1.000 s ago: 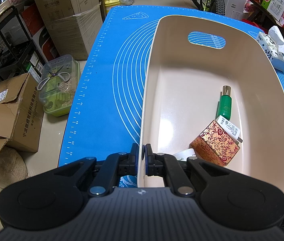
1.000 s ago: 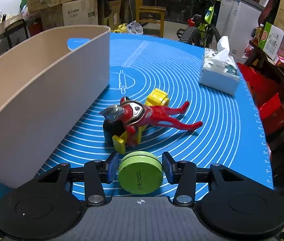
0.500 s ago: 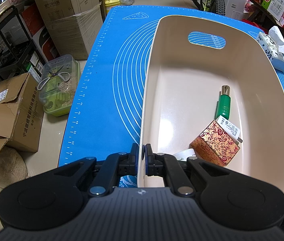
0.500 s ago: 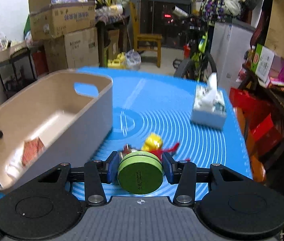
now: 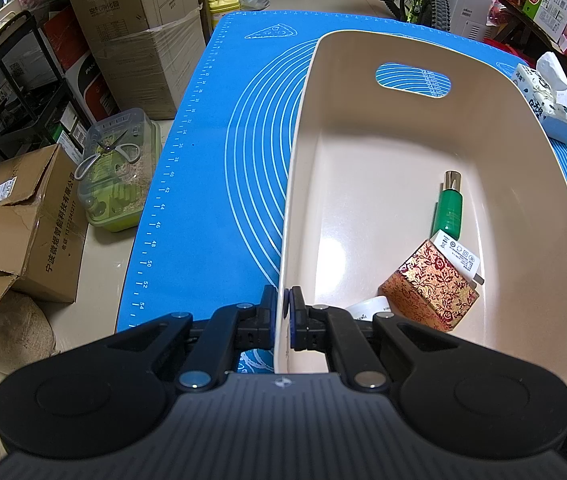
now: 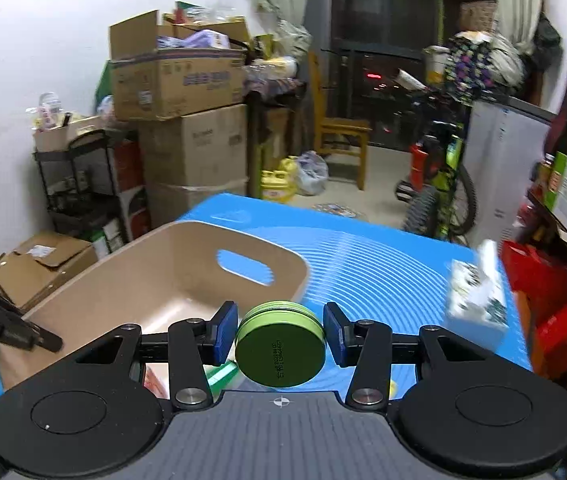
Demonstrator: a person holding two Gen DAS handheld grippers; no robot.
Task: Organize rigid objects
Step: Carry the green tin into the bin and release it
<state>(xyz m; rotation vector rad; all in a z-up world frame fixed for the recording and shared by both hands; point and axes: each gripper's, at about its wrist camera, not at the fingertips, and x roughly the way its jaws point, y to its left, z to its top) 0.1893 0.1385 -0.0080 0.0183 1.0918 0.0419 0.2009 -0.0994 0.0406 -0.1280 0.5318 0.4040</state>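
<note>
A beige plastic bin (image 5: 363,152) stands on the blue mat (image 5: 211,184). My left gripper (image 5: 283,316) is shut on the bin's near left wall. Inside the bin lie a green bottle (image 5: 449,210), a red-and-gold patterned box (image 5: 431,288) and a white charger (image 5: 459,258). My right gripper (image 6: 280,334) is shut on a round green tin (image 6: 281,346), held in the air above the bin's right rim. The bin (image 6: 155,280) also shows in the right wrist view, below and left of the tin.
A tissue box (image 6: 477,292) sits on the mat's right side and shows again as the tissue box (image 5: 545,100) in the left wrist view. Cardboard boxes (image 5: 131,32), a clear container (image 5: 119,168), a chair (image 6: 339,136) and a bicycle (image 6: 439,184) surround the table.
My right gripper has risen with the green tin and tilted upward, leaving the red toy figure and yellow piece out of sight below. The left gripper and bin stayed still.
</note>
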